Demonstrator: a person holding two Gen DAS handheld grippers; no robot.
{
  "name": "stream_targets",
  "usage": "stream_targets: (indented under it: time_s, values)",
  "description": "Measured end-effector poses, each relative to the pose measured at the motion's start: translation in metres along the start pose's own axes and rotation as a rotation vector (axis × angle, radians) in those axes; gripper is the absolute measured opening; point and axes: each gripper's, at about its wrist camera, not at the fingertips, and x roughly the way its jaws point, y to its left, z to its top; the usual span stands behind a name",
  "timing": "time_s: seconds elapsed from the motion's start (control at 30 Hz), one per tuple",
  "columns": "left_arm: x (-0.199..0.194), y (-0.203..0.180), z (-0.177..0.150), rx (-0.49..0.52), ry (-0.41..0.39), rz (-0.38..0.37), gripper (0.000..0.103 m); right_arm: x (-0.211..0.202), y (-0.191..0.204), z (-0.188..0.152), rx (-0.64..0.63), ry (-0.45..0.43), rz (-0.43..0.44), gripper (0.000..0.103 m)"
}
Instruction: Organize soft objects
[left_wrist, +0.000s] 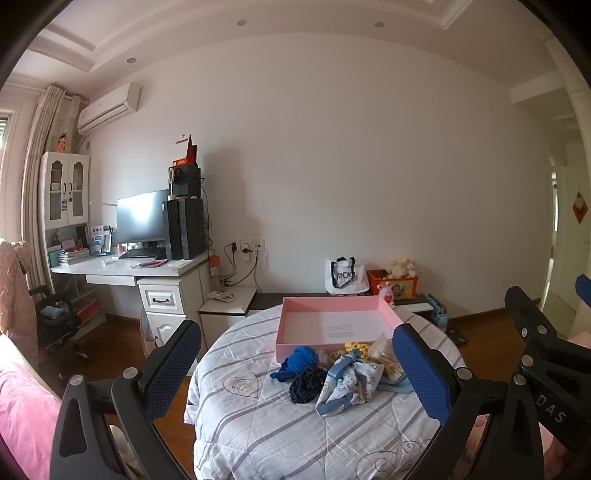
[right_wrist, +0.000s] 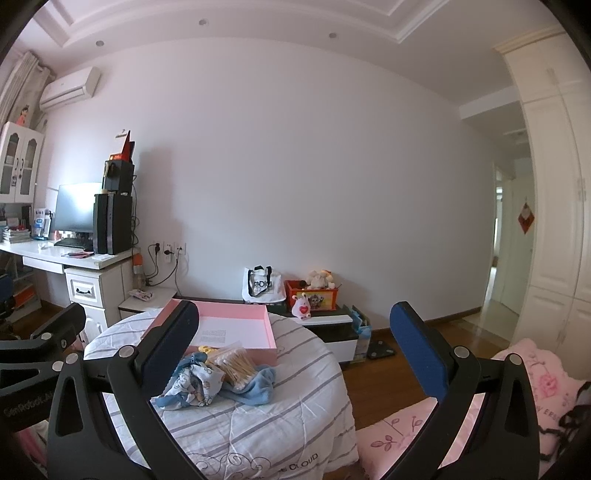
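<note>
Pink cardboard forms the shallow open box (left_wrist: 334, 312) that sits at the far edge of the round table (left_wrist: 258, 435), which is covered with a white quilt striped in grey. A printed white sheet lies on the box floor. Just in front of the box, against its near wall, the soft things are heaped together: a blue yarn ball (left_wrist: 301, 359) on the left, a dark crocheted scrunchie (left_wrist: 306, 384) touching it on the near side, a printed cloth pouch with blue ties (left_wrist: 349, 384) in the middle, a yellow crocheted piece (left_wrist: 356, 347) at the box wall, and a clear bag of cotton swabs (right_wrist: 234, 365) resting partly on a light blue cloth (right_wrist: 258, 386) toward the right edge.

The left tool (left_wrist: 295, 373) hangs above the near part of the table with its blue-padded fingers (left_wrist: 173, 369) spread wide, framing the heap and holding nothing. The right tool (right_wrist: 295, 354) is likewise spread wide and empty, its left finger (right_wrist: 166, 350) lying across the view of the box's left side, its right finger over the wooden floor (right_wrist: 388, 380) beyond the table's right edge. A pink bedcover (right_wrist: 532, 373) shows at the lower right.
</note>
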Motion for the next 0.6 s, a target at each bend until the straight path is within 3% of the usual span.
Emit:
stream_targets:
  time_s: [0.6]
  values:
    - [-0.0015,-0.0001,-0.0004,-0.001,0.000,-0.004,0.103,0.0002,-0.0003,-0.0006,0.001,0.001,0.001,0.103]
